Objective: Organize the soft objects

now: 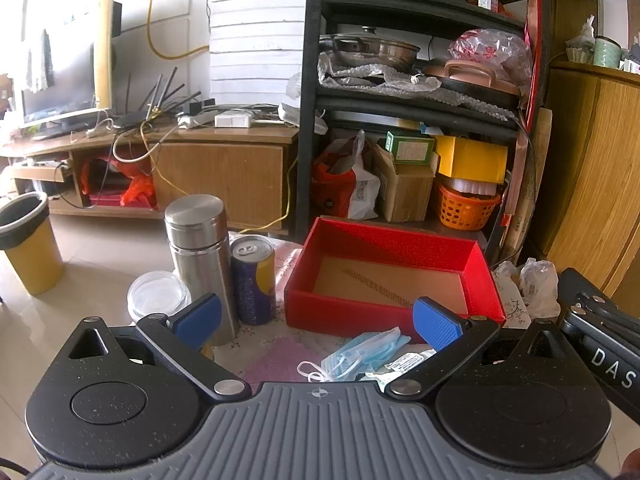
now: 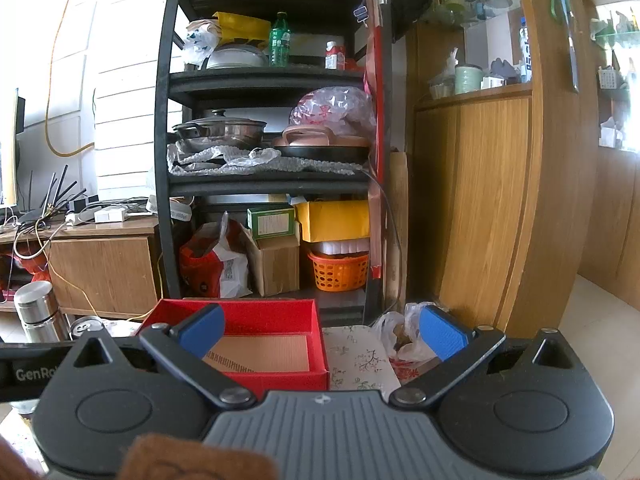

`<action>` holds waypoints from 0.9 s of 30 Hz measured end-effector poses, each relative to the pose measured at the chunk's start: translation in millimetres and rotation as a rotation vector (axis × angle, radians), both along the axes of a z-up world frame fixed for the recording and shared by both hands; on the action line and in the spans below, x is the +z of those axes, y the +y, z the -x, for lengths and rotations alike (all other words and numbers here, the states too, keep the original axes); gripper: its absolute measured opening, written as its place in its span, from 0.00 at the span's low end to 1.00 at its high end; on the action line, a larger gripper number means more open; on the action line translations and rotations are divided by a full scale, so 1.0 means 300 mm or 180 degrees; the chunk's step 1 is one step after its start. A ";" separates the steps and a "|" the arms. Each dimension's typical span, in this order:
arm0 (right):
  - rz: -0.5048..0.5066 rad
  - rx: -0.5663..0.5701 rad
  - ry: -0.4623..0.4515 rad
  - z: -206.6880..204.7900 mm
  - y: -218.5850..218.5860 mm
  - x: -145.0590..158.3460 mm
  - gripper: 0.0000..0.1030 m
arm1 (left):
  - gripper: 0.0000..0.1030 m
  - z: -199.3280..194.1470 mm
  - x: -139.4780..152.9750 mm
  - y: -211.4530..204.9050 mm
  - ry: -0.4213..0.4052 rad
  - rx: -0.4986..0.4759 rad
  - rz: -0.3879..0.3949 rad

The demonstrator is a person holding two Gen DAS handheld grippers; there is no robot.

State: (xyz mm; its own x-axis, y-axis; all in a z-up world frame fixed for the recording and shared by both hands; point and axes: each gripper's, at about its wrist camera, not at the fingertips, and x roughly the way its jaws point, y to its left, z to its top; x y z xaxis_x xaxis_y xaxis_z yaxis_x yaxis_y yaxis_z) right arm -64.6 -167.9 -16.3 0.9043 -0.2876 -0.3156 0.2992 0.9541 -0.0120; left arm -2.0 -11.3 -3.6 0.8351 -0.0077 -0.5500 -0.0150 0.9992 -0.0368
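A blue face mask (image 1: 362, 354) lies crumpled on the table just in front of an empty red box (image 1: 394, 276). A small white packet (image 1: 408, 361) lies beside the mask. My left gripper (image 1: 318, 324) is open and empty, hovering over the mask, its blue pads wide apart. My right gripper (image 2: 322, 330) is open and empty, above the right half of the red box (image 2: 248, 348). A crumpled plastic bag (image 2: 404, 334) lies right of the box, also in the left wrist view (image 1: 532, 286). A brown soft cloth (image 2: 192, 458) shows at the bottom edge.
A steel flask (image 1: 200, 260), a drink can (image 1: 254, 280) and a clear lid (image 1: 158, 294) stand left of the box. A black shelf rack (image 2: 264, 184) with pots and boxes stands behind the table. A yellow bin (image 1: 28, 248) stands on the floor at left.
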 end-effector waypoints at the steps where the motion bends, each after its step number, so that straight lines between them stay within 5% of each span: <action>1: -0.0004 0.0000 0.0001 0.000 -0.002 -0.001 0.76 | 0.94 0.000 0.000 0.000 0.0000 -0.0001 0.0001; 27: -0.0007 0.0008 -0.0002 0.000 0.004 -0.009 0.76 | 0.94 0.001 -0.006 0.010 -0.0007 0.0005 -0.0006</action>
